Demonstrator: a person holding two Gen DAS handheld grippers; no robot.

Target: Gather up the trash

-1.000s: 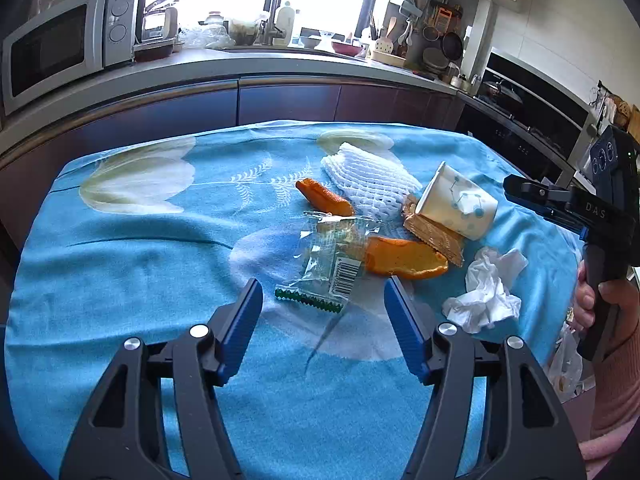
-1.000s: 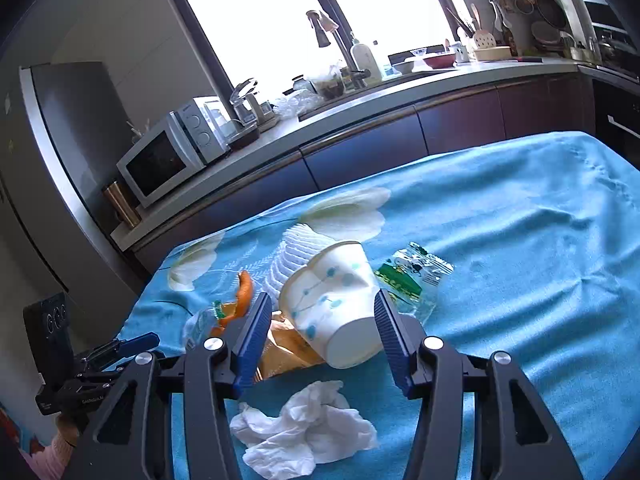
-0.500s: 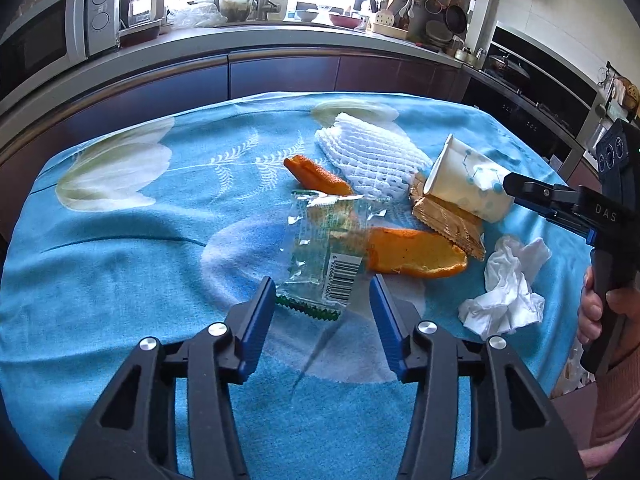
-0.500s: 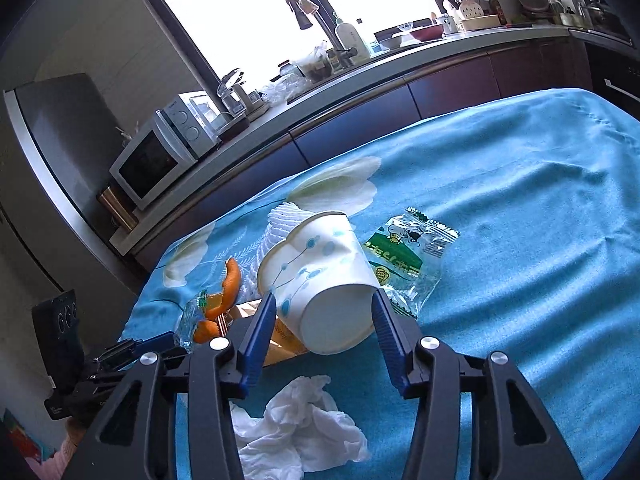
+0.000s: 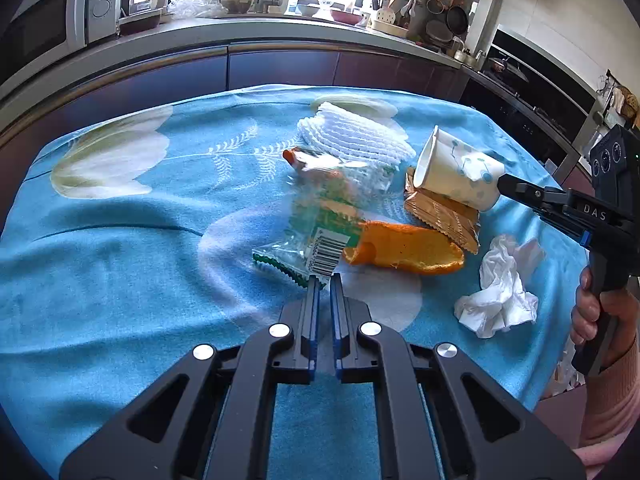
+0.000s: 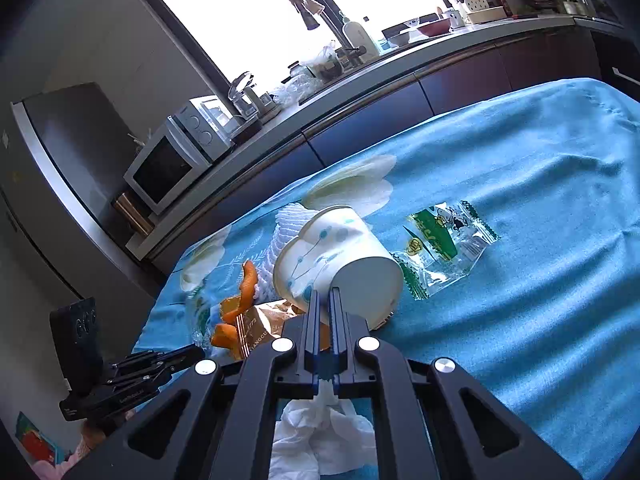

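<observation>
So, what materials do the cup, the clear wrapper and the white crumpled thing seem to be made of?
Cup: most likely paper, matte white with printed blue dots; its wall dents where the right tongs pinch it.
Clear wrapper: thin glossy plastic film, see-through, with a barcode and a zigzag sealed edge, held by the left tongs.
White crumpled thing: probably tissue paper, soft, matte and creased.
</observation>
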